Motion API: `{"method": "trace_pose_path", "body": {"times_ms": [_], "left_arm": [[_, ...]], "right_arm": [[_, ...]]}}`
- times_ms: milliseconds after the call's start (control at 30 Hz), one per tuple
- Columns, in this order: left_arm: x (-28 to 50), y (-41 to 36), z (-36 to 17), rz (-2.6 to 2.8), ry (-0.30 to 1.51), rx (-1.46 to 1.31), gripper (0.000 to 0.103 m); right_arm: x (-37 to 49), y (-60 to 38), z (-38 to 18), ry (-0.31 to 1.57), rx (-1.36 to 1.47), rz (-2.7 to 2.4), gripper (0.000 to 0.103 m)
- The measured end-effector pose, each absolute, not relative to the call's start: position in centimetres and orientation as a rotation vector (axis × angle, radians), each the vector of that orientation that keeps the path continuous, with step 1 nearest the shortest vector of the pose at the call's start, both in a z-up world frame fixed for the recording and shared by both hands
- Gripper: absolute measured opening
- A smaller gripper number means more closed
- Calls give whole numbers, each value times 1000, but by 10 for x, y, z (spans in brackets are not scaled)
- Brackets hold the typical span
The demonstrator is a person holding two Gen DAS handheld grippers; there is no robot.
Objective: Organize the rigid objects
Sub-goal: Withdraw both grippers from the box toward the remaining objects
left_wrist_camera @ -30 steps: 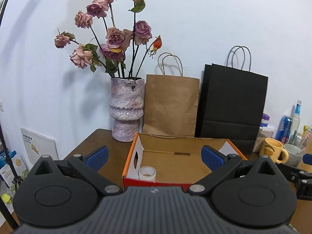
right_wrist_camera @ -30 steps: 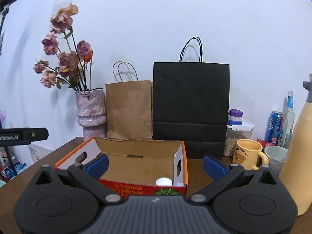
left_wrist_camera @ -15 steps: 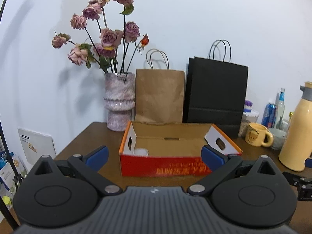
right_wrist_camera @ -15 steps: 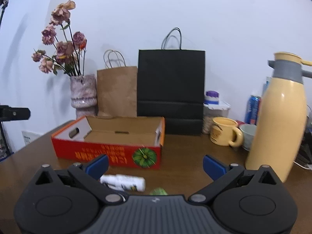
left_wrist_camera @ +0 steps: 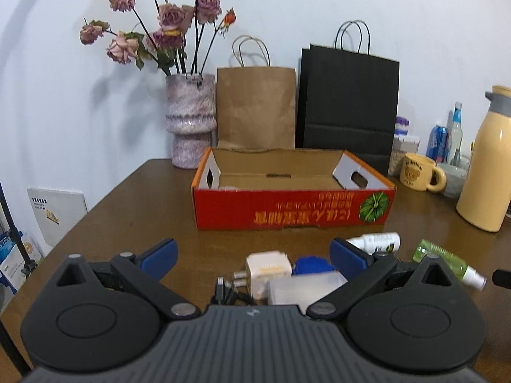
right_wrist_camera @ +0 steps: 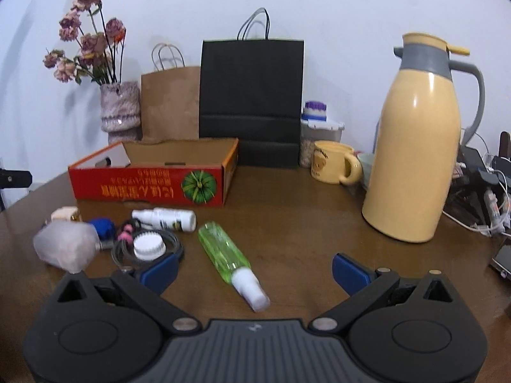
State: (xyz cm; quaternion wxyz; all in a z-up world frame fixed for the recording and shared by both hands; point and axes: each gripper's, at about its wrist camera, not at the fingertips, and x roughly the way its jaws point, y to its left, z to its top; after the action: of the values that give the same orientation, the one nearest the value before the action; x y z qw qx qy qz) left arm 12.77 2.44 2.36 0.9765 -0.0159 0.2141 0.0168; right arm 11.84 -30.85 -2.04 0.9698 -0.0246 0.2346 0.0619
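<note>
From the left wrist, the left gripper [left_wrist_camera: 252, 257] hangs wide open and empty over a white plug [left_wrist_camera: 268, 267] and a frosted plastic case [left_wrist_camera: 303, 289] on the brown table [left_wrist_camera: 127, 223], short of the open red box [left_wrist_camera: 292, 212]. From the right wrist, the right gripper [right_wrist_camera: 254, 271] is likewise spread and empty, a green spray bottle [right_wrist_camera: 228, 260] lying between its fingers, a white bottle [right_wrist_camera: 164, 219] near the box.

Ahead of you the red box [right_wrist_camera: 147, 185] stands open-topped, so you can pass over its rim. A litter of small items [right_wrist_camera: 105, 236] and the green spray bottle [right_wrist_camera: 223, 255] crowd the worktop [right_wrist_camera: 303, 217] before it; the yellow flask [right_wrist_camera: 415, 146] blocks the right. Bare worktop [left_wrist_camera: 134, 210] lies left, seemingly clear.
</note>
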Motion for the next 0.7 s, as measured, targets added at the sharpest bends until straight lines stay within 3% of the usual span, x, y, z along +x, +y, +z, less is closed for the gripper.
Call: {"method": "trace_pose_path", "body": {"times_ms": [433, 633, 700], "left_arm": [[141, 40, 6, 56, 494, -86, 103], [143, 40, 5, 59, 499, -86, 103], [143, 41, 4, 61, 499, -91, 103]], "right_arm": [[171, -294, -50, 584, -93, 164, 103], [202, -290, -56, 578, -88, 188, 93], [212, -286, -59, 613, -96, 196, 85]]}}
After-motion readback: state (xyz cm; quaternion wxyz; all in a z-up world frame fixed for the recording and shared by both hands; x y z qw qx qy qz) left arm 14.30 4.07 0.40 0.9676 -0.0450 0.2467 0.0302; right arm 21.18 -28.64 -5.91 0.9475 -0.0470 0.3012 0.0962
